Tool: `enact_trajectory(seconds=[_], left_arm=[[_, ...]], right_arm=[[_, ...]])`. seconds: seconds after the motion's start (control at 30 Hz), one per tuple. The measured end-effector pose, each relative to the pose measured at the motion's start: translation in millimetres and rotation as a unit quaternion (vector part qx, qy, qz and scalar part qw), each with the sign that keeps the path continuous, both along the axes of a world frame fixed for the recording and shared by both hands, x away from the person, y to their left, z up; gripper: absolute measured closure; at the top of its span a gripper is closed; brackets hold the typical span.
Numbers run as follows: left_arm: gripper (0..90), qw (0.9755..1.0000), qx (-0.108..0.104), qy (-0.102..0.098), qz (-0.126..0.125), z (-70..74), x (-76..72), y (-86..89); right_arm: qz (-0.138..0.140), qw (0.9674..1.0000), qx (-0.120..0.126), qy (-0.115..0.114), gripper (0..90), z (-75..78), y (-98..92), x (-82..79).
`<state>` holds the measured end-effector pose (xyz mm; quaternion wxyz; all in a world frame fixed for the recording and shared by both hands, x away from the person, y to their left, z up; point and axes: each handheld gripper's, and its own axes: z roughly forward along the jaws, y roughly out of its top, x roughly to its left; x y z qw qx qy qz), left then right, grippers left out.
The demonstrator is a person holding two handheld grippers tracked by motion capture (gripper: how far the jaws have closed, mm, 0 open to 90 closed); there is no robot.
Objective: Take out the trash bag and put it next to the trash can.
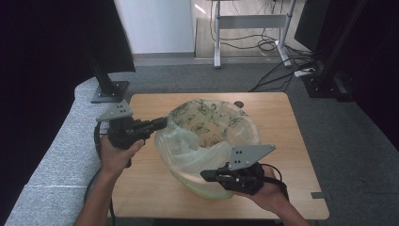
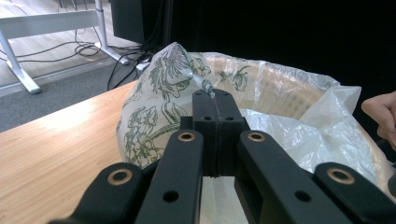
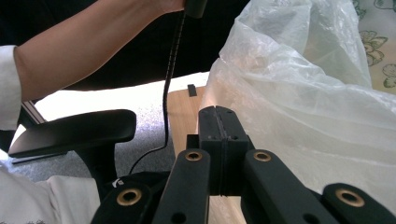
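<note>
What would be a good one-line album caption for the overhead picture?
Two hand-held grippers, left and right, work a floral plastic bag over a basket on a wooden table.

No legible text, label, brand, number or sign appears on any surface; the plastic bag [image 1: 207, 136] lining the basket carries a printed green leaf-and-flower pattern, which contains no readable characters.

High view looking down on table [image 1: 291, 141], both claw views close, level, sharing the plastic bag [image 2: 299, 126]
</note>
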<state>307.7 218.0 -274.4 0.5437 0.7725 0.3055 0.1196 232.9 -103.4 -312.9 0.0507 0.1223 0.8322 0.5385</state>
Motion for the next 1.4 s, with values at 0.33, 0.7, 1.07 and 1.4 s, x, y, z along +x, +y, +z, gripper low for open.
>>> enact_trajectory(seconds=[0.33,0.7,1.07,1.4], left_arm=[[89.7,1.0000,0.000,-0.004,0.003,3.1,-0.7,2.5],[89.8,1.0000,-0.001,-0.007,0.003,8.9,3.0,-1.4],[90.0,0.9999,0.010,-0.011,0.001,20.3,4.3,-5.8],[90.0,0.9999,0.010,-0.014,-0.001,27.4,6.7,-6.7]], right_arm=[[-0.053,0.9968,0.051,-0.031,58.6,10.3,-25.0,3.2],[-0.134,0.9894,0.054,-0.012,29.0,-3.6,-118.0,54.2],[-0.150,0.9882,0.027,-0.015,56.9,-19.0,-119.6,77.1],[-0.168,0.9852,0.021,-0.022,89.4,-4.4,-109.8,80.0]])
